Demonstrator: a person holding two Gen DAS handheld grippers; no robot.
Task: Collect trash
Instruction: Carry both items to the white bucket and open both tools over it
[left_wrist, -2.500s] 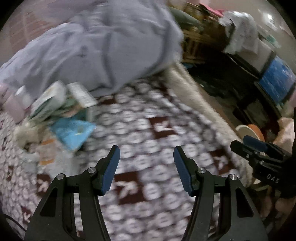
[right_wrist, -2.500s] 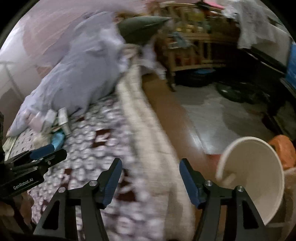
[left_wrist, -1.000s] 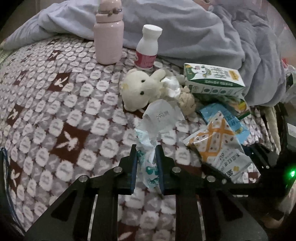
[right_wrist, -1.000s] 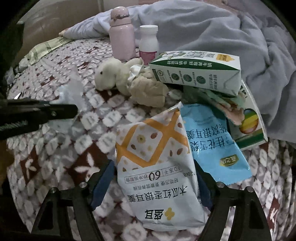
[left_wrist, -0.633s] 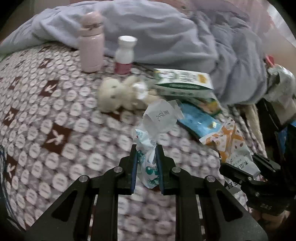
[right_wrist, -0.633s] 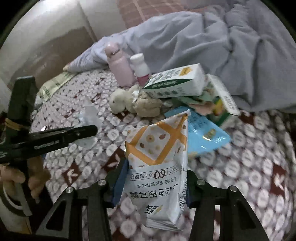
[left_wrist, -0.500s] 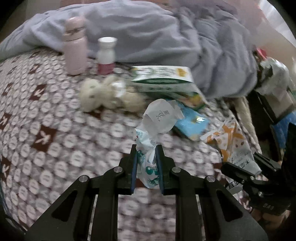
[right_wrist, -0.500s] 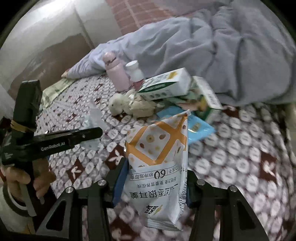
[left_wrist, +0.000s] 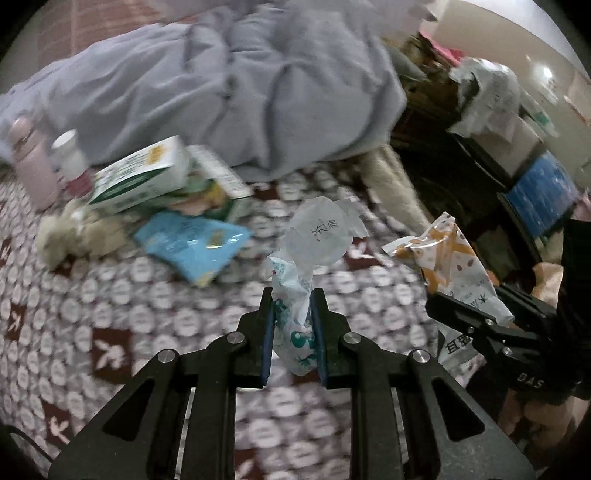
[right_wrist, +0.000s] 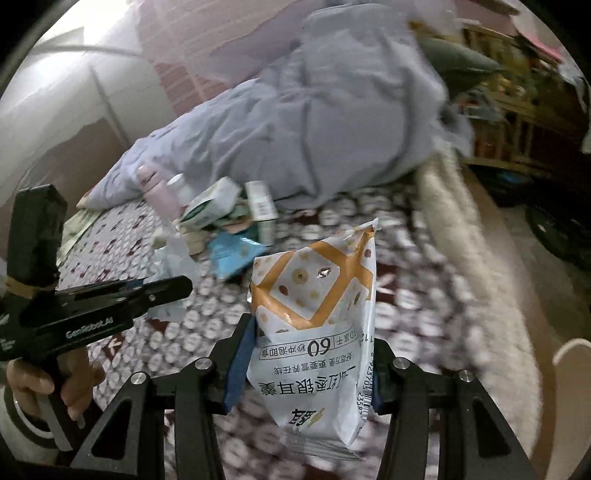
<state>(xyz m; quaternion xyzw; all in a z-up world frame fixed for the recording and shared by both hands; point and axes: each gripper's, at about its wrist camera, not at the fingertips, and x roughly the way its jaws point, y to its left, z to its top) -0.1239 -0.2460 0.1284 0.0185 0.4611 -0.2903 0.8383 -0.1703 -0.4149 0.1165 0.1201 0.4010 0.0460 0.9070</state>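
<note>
My left gripper (left_wrist: 292, 300) is shut on a crumpled clear and white wrapper (left_wrist: 310, 254) and holds it above the patterned bedspread (left_wrist: 110, 317). My right gripper (right_wrist: 312, 334) is shut on a white and orange snack bag (right_wrist: 317, 317), lifted over the bed; the bag also shows at the right of the left wrist view (left_wrist: 454, 266). On the bed lie a blue packet (left_wrist: 192, 247), a green and white carton (left_wrist: 140, 181) and a second box (left_wrist: 218, 181).
A pink bottle (left_wrist: 29, 155), a white bottle (left_wrist: 70, 158) and a plush toy (left_wrist: 66, 236) sit by the grey duvet (left_wrist: 229, 99). The bed's pale edge (right_wrist: 472, 266) runs right, with floor beyond. A white bin's rim (right_wrist: 572, 365) shows low right. Shelves (right_wrist: 517, 107) stand behind.
Both grippers have swung right, away from the pile, each carrying its trash. The bed's edge and the bin's rim have come into the right wrist view.
</note>
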